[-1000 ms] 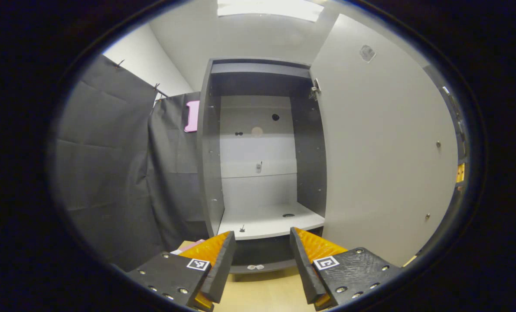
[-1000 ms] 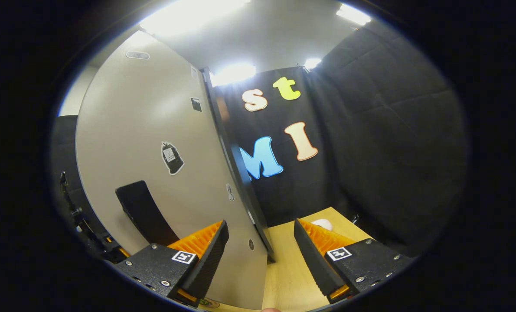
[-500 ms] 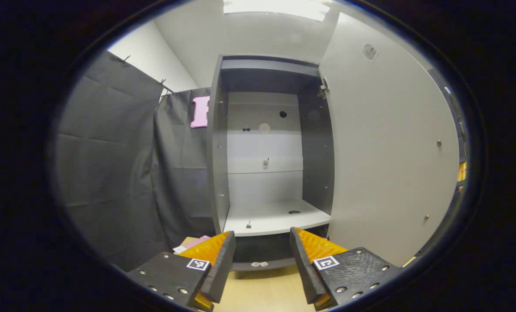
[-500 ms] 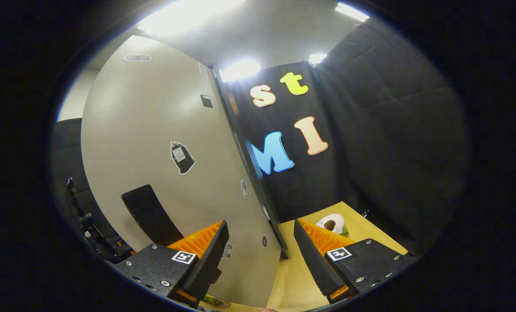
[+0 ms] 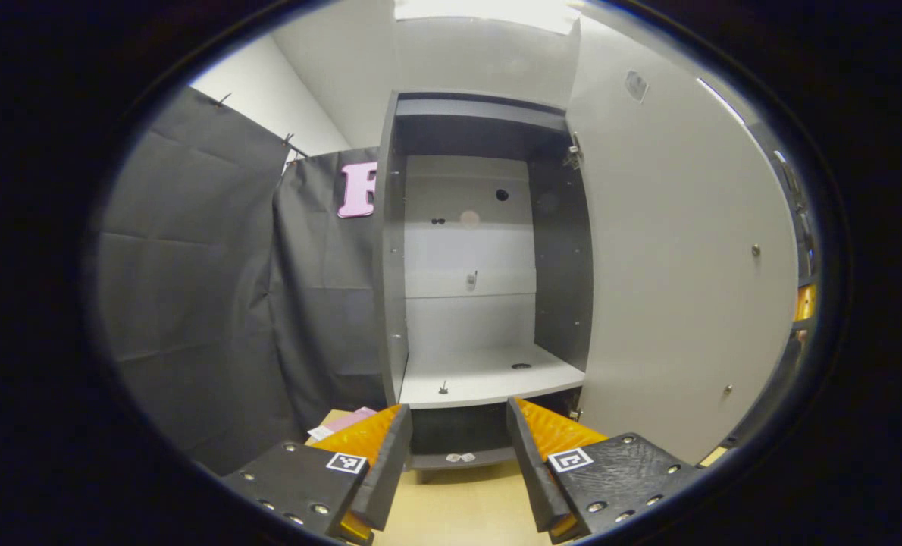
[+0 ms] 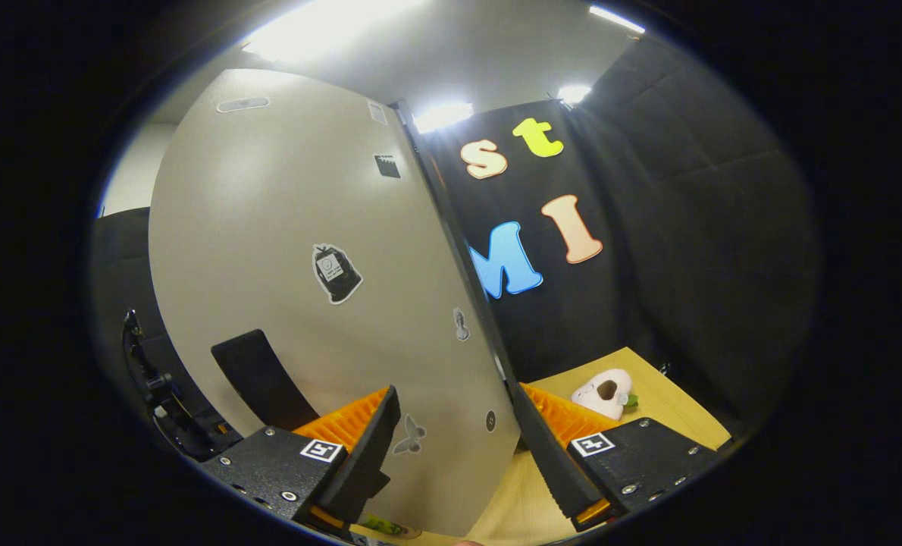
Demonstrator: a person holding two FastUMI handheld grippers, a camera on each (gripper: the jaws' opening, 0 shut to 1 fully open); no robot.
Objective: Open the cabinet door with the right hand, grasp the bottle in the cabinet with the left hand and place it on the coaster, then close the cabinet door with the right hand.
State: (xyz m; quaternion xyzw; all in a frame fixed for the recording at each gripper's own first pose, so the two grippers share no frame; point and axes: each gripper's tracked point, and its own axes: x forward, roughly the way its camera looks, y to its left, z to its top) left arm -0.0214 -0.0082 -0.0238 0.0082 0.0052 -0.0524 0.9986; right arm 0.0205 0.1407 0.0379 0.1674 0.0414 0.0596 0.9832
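Note:
The grey cabinet (image 5: pixel 390 288) stands with its door (image 5: pixel 671 250) swung out to the right. Its white shelf (image 5: pixel 489 375) carries just a small peg and a hole. My left gripper (image 5: pixel 457 462) hangs open in front of the cabinet's base, a little above the table, with nothing between its fingers. In the right gripper view the door's outer face (image 6: pixel 307 227) carries stickers and a black handle (image 6: pixel 258 379). My right gripper (image 6: pixel 458 455) is open, and the door's free edge (image 6: pixel 496 356) passes between its fingers, close to the right one.
A light wooden table (image 5: pixel 458 508) runs under the cabinet. A pink slip of paper (image 5: pixel 341 422) lies at the cabinet's left foot. A white plush toy (image 6: pixel 602 393) rests on the table (image 6: pixel 671 402) beyond the door. Black cloth walls close in left and right.
In the right gripper view the door's edge has slid right, up to the right finger, and the plush toy has come into sight. In the left gripper view the cabinet has drifted slightly right.

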